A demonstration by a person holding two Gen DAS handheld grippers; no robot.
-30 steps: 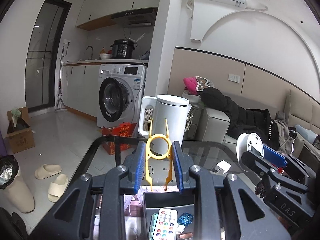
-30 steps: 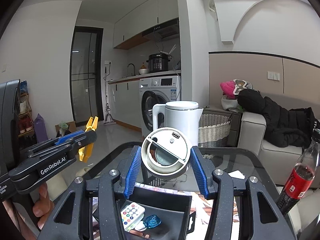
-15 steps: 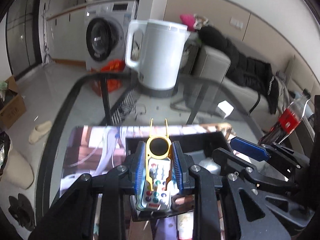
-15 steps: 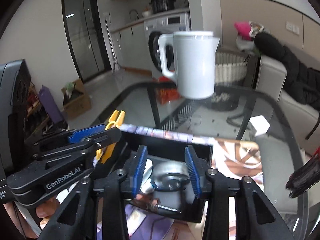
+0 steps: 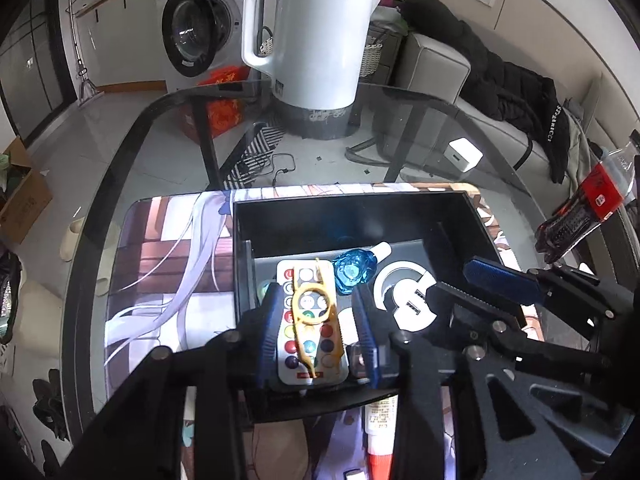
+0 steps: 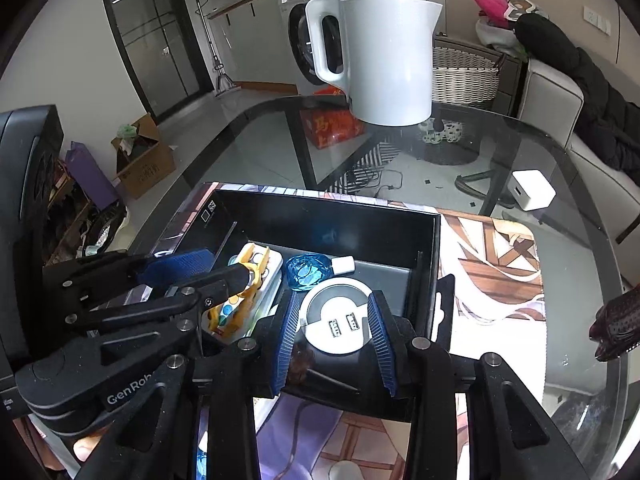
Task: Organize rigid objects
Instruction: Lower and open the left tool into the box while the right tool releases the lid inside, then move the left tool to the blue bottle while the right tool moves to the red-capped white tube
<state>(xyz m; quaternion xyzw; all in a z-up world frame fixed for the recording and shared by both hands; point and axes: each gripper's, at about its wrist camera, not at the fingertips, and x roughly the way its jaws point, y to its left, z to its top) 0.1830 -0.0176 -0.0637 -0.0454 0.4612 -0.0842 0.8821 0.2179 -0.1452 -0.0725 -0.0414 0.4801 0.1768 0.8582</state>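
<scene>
Evidently, the stiff, light yellow tool (image 5: 309, 312) is released by spread left tongs (image 5: 318, 334), jaws just opening; the smooth round charger (image 6: 338, 317) is best pinched across its rim, yet right tongs (image 6: 334, 344) flank it, grip uncertain.

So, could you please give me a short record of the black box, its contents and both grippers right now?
Container: open black box on a printed mat
Contents: white remote with coloured buttons; yellow plastic ring tool lying on it; blue faceted bottle; round white USB puck
Left gripper: fingers have just been opening, clear of the yellow tool between them
Right gripper: fingers have just been closing, flanking the puck, not visibly pressing it
Beyond the box: white kettle
</scene>
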